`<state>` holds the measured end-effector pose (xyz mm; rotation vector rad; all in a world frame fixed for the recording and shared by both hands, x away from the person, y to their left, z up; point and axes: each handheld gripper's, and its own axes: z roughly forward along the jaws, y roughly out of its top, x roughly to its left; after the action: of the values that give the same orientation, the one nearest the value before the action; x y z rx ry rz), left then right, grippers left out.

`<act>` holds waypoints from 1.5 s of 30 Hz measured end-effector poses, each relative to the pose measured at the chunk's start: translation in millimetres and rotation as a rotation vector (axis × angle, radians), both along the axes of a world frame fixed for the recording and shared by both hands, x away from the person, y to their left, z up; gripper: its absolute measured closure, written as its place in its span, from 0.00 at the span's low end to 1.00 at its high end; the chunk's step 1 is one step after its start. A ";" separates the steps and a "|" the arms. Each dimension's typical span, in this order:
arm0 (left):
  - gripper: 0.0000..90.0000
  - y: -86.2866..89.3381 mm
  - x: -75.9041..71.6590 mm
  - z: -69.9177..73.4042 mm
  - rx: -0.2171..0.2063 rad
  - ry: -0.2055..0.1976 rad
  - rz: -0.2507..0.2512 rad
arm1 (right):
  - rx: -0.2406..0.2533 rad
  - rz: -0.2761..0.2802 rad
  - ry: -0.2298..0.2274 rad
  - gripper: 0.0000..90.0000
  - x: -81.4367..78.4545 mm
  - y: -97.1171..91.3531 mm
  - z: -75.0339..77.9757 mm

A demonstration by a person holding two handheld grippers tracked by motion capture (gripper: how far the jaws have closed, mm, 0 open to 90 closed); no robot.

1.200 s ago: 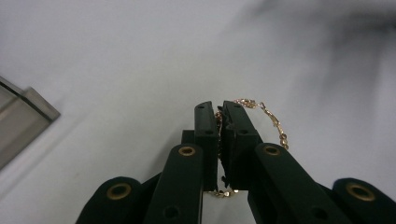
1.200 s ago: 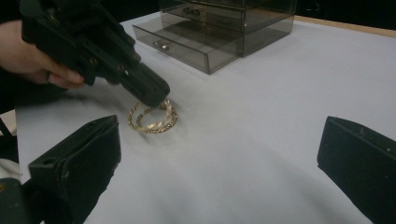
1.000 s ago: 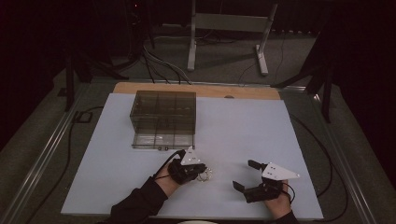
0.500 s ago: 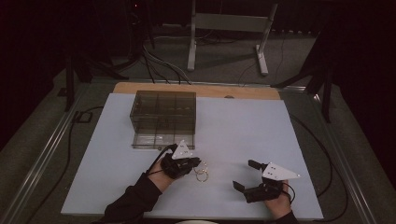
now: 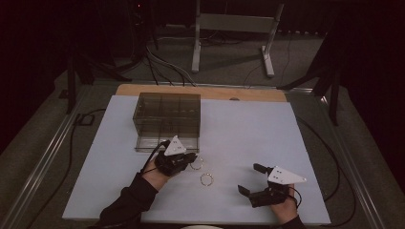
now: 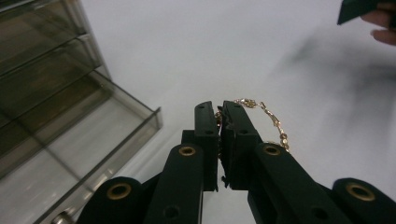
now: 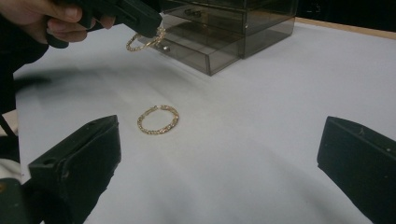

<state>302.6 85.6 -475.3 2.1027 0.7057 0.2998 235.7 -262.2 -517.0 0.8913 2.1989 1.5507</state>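
Observation:
My left gripper (image 6: 219,114) is shut on a gold chain bracelet (image 6: 268,119), lifted just above the white table beside the open bottom drawer (image 6: 88,144) of a smoky clear drawer box (image 5: 167,117). In the high view the left gripper (image 5: 190,160) holds the bracelet (image 5: 196,165) in front of the box. A second gold bracelet (image 5: 207,179) lies flat on the table (image 7: 158,119). My right gripper (image 5: 250,179) is open near the front right, with nothing between its jaws.
The white table sheet (image 5: 248,129) lies on a wooden board (image 5: 200,90). Cables (image 5: 167,67) and a metal stand (image 5: 234,28) sit on the floor beyond the table. A rail (image 5: 43,157) runs along the left side.
The left gripper has moved back and left toward the drawer box, lifting one bracelet with it; the other bracelet stays on the table. The right gripper has not moved.

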 end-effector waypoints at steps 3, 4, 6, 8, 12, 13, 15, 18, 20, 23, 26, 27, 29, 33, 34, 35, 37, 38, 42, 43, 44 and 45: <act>0.97 4.5 1.8 1.7 -0.004 -0.005 0.013 | 0.000 -0.001 -0.003 0.00 -0.7 -0.3 0.4; 0.97 4.5 1.8 1.7 -0.004 -0.005 0.013 | 0.000 -0.001 -0.003 0.00 -0.7 -0.3 0.4; 0.97 8.9 3.6 3.0 -0.014 -0.005 0.029 | 0.002 -0.003 0.000 0.00 -0.2 -0.5 0.3; 0.97 12.6 5.4 4.2 -0.015 -0.010 0.040 | 0.001 -0.004 -0.003 0.00 -0.7 -0.4 0.5; 0.97 21.5 9.2 7.0 -0.028 -0.011 0.069 | 0.003 -0.003 -0.001 0.00 -0.5 -0.5 0.4; 0.97 23.8 10.2 7.5 -0.030 -0.012 0.075 | 0.002 -0.003 -0.002 0.00 -0.7 -0.5 0.5; 0.97 28.5 12.2 8.5 -0.030 -0.012 0.087 | 0.001 -0.003 -0.003 0.00 -0.8 -0.4 0.5; 0.97 34.7 14.4 9.6 -0.035 -0.014 0.108 | 0.002 -0.004 -0.002 0.00 -0.5 -0.5 0.4; 0.97 38.5 16.1 10.2 -0.035 -0.015 0.118 | 0.001 -0.004 -0.003 0.00 -0.9 -0.3 0.5; 0.97 44.4 18.4 10.4 -0.045 -0.015 0.141 | 0.003 -0.004 0.000 0.00 -0.1 -0.6 0.3; 0.97 50.5 20.7 11.5 -0.047 -0.016 0.158 | 0.002 -0.004 -0.003 0.00 -0.8 -0.4 0.5; 0.97 52.7 21.4 11.9 -0.051 -0.016 0.167 | 0.001 -0.004 -0.003 0.00 -0.6 -0.5 0.5; 0.97 57.1 22.9 12.6 -0.056 -0.017 0.183 | 0.003 -0.005 -0.001 0.00 -0.3 -0.6 0.4; 0.97 67.8 27.4 13.8 -0.064 -0.018 0.216 | -0.001 -0.004 -0.002 0.00 -0.5 -0.5 0.4; 0.97 70.6 28.4 13.8 -0.066 -0.020 0.225 | 0.001 -0.004 -0.001 0.00 -0.3 -0.6 0.4; 0.97 73.2 29.3 13.8 -0.066 -0.018 0.231 | 0.001 -0.005 -0.002 0.00 -0.4 -0.6 0.4; 0.97 78.4 31.7 13.5 -0.067 -0.020 0.248 | 0.000 -0.005 -0.003 0.00 -0.8 -0.4 0.6; 0.97 81.3 32.8 13.3 -0.069 -0.019 0.258 | -0.002 -0.003 -0.002 0.00 -0.6 -0.4 0.5; 0.97 92.9 38.3 9.6 -0.076 -0.010 0.300 | -0.002 -0.004 -0.001 0.00 -0.5 -0.2 0.4; 0.97 95.6 39.8 8.3 -0.078 -0.008 0.311 | -0.004 -0.002 -0.002 0.00 -0.7 -0.1 0.4; 0.97 98.3 41.0 6.9 -0.078 -0.006 0.323 | -0.004 -0.001 -0.001 0.00 -0.6 -0.1 0.4; 0.97 100.8 42.2 5.4 -0.078 -0.003 0.336 | -0.003 -0.002 0.000 0.00 -0.3 -0.1 0.3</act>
<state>344.8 186.4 -469.9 1.9058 1.0536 0.4509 235.4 -262.3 -516.7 0.8927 2.1991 1.5465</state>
